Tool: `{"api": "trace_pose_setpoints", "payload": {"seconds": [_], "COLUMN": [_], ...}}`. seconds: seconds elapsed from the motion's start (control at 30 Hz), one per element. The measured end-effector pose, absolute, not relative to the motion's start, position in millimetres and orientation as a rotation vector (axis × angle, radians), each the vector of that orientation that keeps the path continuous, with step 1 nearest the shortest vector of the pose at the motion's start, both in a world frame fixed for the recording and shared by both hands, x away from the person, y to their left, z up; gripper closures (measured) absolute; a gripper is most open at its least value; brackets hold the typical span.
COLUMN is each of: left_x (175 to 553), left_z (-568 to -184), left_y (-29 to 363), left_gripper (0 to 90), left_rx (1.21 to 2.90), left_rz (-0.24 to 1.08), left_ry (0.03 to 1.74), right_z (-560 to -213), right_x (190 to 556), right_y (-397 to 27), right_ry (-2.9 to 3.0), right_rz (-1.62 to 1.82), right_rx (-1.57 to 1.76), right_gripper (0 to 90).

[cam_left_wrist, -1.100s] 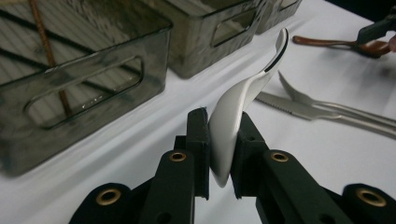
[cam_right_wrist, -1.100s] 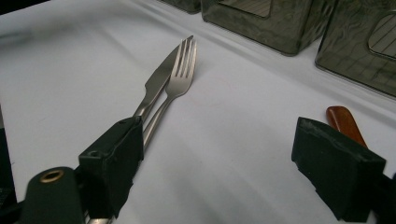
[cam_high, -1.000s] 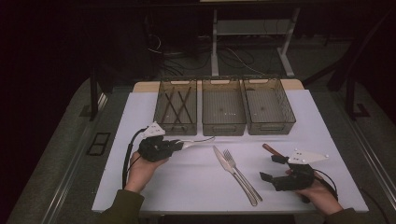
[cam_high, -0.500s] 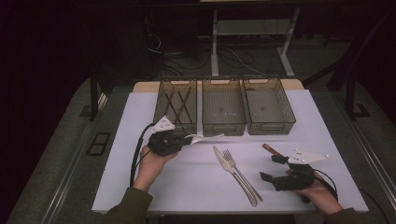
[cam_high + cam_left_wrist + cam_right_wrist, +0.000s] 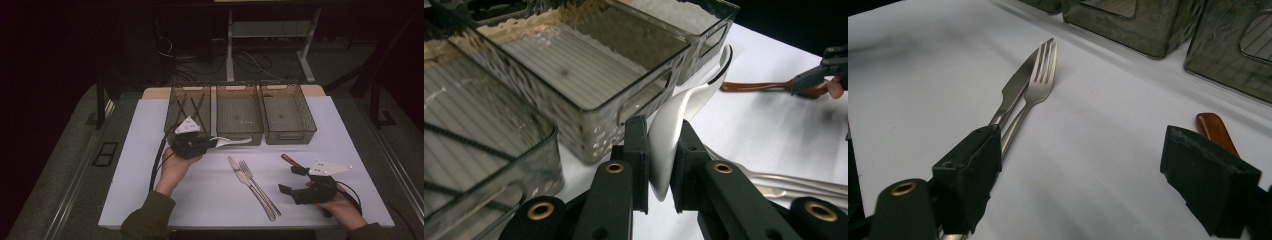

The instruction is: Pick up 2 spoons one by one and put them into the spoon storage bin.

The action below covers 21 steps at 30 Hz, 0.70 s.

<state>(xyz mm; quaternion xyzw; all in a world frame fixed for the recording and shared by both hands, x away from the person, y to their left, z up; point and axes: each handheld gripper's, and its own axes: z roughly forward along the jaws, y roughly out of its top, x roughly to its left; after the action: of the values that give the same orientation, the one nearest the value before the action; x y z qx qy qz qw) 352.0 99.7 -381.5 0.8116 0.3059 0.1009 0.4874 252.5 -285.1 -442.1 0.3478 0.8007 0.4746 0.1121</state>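
Steel spoon [image 5: 672, 127] clamped in left gripper [image 5: 192, 144], raised at 12 o'clock edge before middle bin [image 5: 239, 131]. Likely step: sorting cutlery; next, carry over rim, release. Right gripper [image 5: 1098, 180] jaws apart, empty, near knife [image 5: 1015, 92] and fork [image 5: 1040, 80]. Pinch detail clearer in left gripper view.

- Left tool [image 5: 212, 142]: black body, brass-ringed screw holes behind the jaws, grey three-cornered plate on top, black cable trailing behind.
- Right tool [image 5: 291, 180]: black, same grey plate.
- Olive-green sleeve [image 5: 145, 220].
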Motion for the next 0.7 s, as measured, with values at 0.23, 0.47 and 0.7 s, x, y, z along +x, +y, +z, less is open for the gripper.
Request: {"api": "trace_pose_setpoints", "payload": {"seconds": [0.23, 0.47, 0.7], "left_x": [362, 374, 390], "left_z": [-378, -372, -367], "left_y": [86, 73, 60], "left_gripper": [78.9, 79.0, 79.1], "left_rx": [1.99, 1.999, 2.018], "left_rz": [0.259, 0.28, 0.306], "left_ry": [0.716, 0.701, 0.691], "right_z": [-442, -442, -442], "right_x": [252, 253, 252], "right_y": [-286, -286, -286], "right_ry": [2.347, 2.343, 2.341], "right_rz": [1.397, 1.399, 1.4], "right_rx": [1.027, 1.023, 1.025], "right_gripper": [16.7, 16.7, 16.7]}}
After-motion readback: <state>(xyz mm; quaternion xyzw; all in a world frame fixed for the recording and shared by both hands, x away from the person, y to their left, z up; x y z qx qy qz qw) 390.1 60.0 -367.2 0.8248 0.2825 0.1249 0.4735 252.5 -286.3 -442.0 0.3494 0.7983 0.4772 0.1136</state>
